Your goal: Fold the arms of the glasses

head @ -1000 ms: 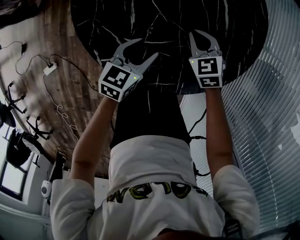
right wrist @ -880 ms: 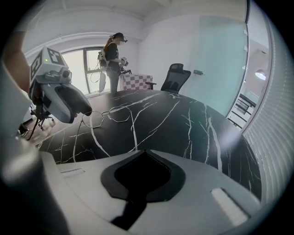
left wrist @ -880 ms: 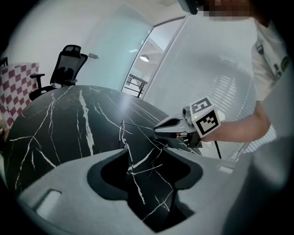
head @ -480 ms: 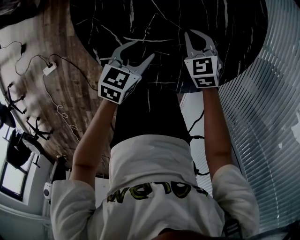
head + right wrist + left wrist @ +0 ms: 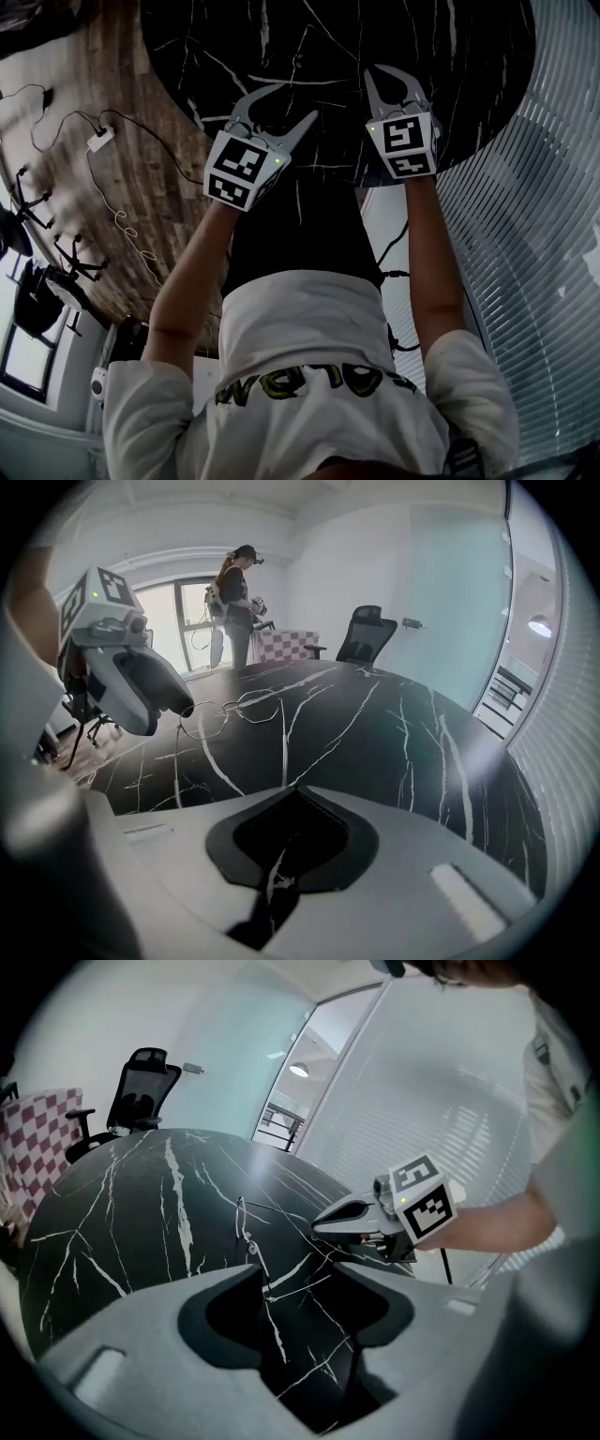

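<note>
Thin wire-frame glasses (image 5: 229,709) lie on the black marble table (image 5: 422,733), with at least one arm spread out. In the left gripper view the glasses (image 5: 245,1230) appear edge-on, just beyond my jaws; in the head view I cannot make them out. My left gripper (image 5: 296,103) hovers over the table's near edge with its jaws wide apart and nothing between them (image 5: 298,1309). My right gripper (image 5: 373,75) is shut and empty (image 5: 277,869). It hangs right of the glasses, its tip close to them in the left gripper view (image 5: 323,1225).
A black office chair (image 5: 367,633) and a checkered seat (image 5: 286,646) stand beyond the table. A person (image 5: 234,602) stands by the far window. Cables and a power strip (image 5: 98,139) lie on the wooden floor at left. A wall with blinds (image 5: 544,234) runs along the right.
Both grippers have drifted only slightly over the table's near edge. Their jaws stand as before.
</note>
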Available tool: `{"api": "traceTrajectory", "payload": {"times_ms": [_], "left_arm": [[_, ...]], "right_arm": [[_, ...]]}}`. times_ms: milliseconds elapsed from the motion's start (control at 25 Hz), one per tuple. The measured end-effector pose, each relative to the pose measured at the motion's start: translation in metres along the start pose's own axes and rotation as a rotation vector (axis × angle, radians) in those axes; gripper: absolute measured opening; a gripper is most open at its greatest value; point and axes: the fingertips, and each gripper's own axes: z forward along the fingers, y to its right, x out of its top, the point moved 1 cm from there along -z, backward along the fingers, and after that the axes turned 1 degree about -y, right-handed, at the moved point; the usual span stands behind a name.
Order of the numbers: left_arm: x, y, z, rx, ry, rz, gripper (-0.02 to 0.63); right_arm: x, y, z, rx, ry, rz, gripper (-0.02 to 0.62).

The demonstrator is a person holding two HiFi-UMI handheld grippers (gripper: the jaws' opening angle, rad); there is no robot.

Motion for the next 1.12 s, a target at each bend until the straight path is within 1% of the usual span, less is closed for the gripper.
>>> {"api": "traceTrajectory", "payload": {"times_ms": [240, 520, 800, 1120], "left_arm": [[-0.001, -0.002, 0.002, 0.001, -0.011, 0.017, 0.225], [-0.001, 0.002, 0.006, -0.013, -0.033, 0.055, 0.225], [-0.003, 0.004, 0.01, -0.031, -0.079, 0.094, 0.226], [-0.008, 0.011, 0.018, -0.076, -0.121, 0.126, 0.225]], "right_arm": [[0.001, -0.013, 0.003, 0.05, 0.003, -0.006, 0.002], [0.008, -0.028, 0.007, 0.133, -0.016, -0.086, 0.002], [0.014, -0.046, 0.01, 0.194, -0.031, -0.167, 0.003], [0.023, -0.063, 0.016, 0.251, -0.022, -0.203, 0.005]]}}
